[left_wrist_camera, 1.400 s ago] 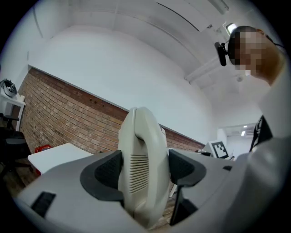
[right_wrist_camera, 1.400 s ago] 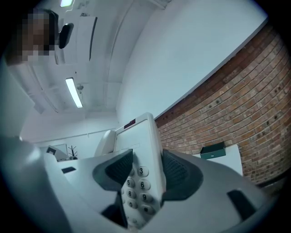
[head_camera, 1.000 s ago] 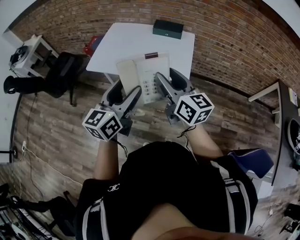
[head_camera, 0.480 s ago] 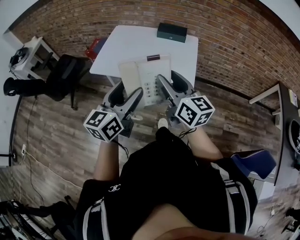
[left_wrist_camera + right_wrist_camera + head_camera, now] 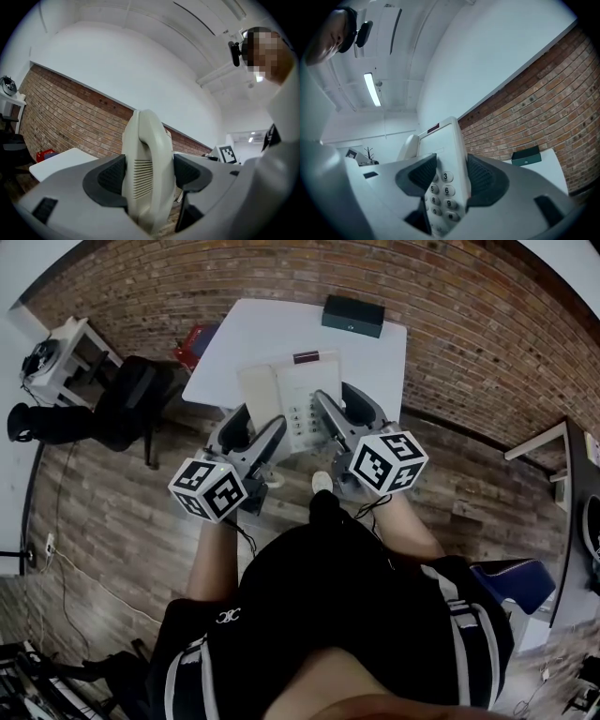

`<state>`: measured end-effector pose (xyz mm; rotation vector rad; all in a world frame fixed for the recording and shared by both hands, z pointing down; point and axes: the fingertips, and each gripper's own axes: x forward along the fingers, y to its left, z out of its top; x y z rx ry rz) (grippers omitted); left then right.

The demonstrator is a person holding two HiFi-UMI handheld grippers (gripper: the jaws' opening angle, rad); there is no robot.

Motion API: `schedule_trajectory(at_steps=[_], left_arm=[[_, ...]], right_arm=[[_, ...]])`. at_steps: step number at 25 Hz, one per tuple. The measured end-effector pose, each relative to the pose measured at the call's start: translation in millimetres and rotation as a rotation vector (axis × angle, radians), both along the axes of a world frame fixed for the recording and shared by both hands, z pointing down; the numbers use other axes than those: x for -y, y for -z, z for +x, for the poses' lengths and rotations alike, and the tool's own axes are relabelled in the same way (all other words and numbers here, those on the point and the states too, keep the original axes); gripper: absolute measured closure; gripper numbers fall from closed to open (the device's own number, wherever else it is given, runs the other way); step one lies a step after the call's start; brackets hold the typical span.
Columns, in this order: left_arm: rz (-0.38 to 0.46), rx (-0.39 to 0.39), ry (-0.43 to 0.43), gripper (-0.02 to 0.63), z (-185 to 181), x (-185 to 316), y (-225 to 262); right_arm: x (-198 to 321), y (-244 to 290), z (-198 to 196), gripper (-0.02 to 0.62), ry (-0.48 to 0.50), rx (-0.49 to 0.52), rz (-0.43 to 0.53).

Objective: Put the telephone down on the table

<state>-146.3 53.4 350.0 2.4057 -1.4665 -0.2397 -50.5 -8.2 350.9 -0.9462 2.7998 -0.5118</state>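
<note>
A cream telephone (image 5: 298, 382) hangs in the air over the near edge of the white table (image 5: 309, 334), carried between both grippers. My left gripper (image 5: 255, 424) is shut on its handset (image 5: 146, 159), which stands upright between the dark pads. My right gripper (image 5: 335, 401) is shut on the keypad side of the telephone body (image 5: 449, 154); number keys (image 5: 445, 190) show between its jaws. The telephone tilts up toward the brick wall.
A dark green box (image 5: 352, 315) lies at the table's far edge, against the brick wall (image 5: 450, 324). A black chair (image 5: 131, 395) and a red thing (image 5: 195, 336) stand left of the table. A blue seat (image 5: 506, 573) is at the right. The floor is wooden.
The person has stepped closer to the table; the telephone, held the same way in both grippers, now reaches further over the table's near edge.
</note>
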Motion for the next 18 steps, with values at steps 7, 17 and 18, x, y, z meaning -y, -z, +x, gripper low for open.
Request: schedule_trajectory(at_steps=[7, 17, 18], left_arm=[[-0.018, 0.008, -0.005, 0.285, -18, 62, -6], [-0.064, -0.007, 0.009, 0.285, -42, 157, -10], [-0.071, -0.008, 0.01, 0.285, -43, 167, -11]], right_arm=[[62, -6, -18, 0.411, -0.004, -0.001, -0.014], [158, -12, -43, 0.41, 0.015, -0.018, -0.064], [168, -13, -45, 0.41, 0.017, -0.02, -0.069]])
